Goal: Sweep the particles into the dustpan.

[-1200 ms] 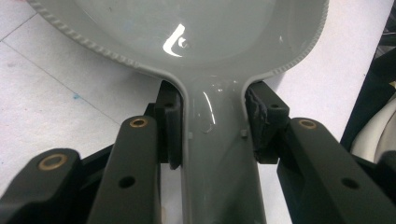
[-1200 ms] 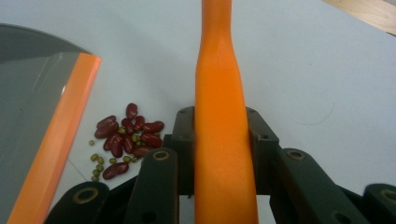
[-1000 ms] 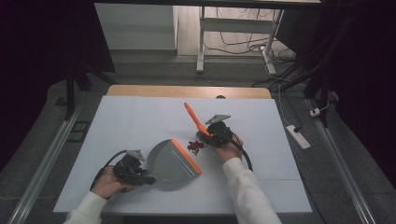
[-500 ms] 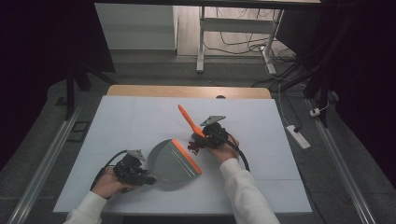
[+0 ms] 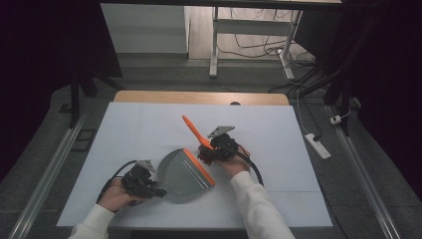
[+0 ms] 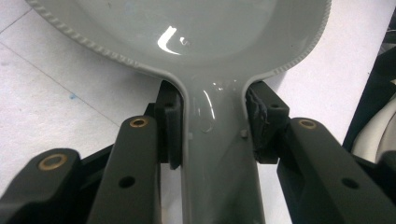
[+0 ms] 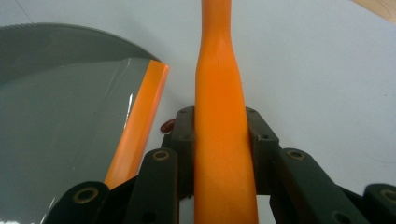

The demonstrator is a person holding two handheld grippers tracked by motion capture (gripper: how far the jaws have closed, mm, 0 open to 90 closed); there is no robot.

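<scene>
Dustpan (image 5: 183, 174), grey with orange lip, clamped at its handle by left gripper (image 5: 149, 188); right gripper (image 5: 209, 154) clamps orange brush handle (image 7: 219, 116) beside lip.

in the left gripper view, the grey dustpan (image 6: 196, 56) is running off the top edge, so its front lip is cut away, and its handle is disappearing below the bottom edge between the jaws. in the right gripper view, the orange handle (image 7: 219, 93) is being cropped at both top and bottom, so what sits at its far end is staying out of frame; a small dark red thing (image 7: 167, 126) is peeking from behind the left jaw, too hidden to identify. in the high view, the right gripper (image 5: 208, 153) is covering whatever lies under it beside the dustpan's orange edge (image 5: 199, 167).
</scene>
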